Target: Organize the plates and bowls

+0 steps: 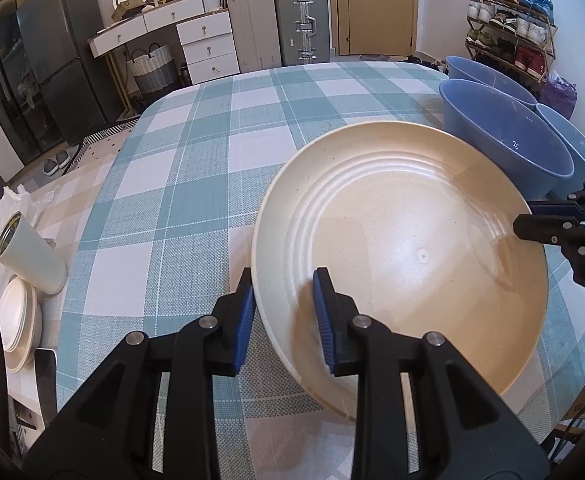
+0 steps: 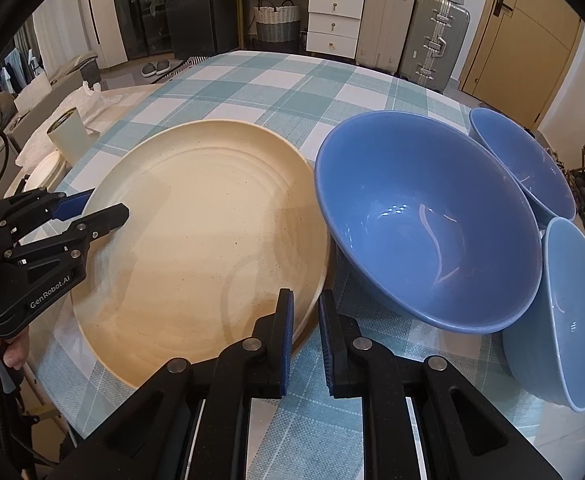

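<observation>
A large cream plate with faint speckles and raised rings around its well lies on the checked tablecloth, its near rim looking slightly raised. Just to its right stand three blue bowls, all empty and tipped. The biggest bowl leans toward the plate, its rim almost touching the plate's edge. A second bowl sits behind it to the right, and a third bowl stands nearer, steeply tilted. At the table's far left edge rests a small stack of pale plates.
</observation>
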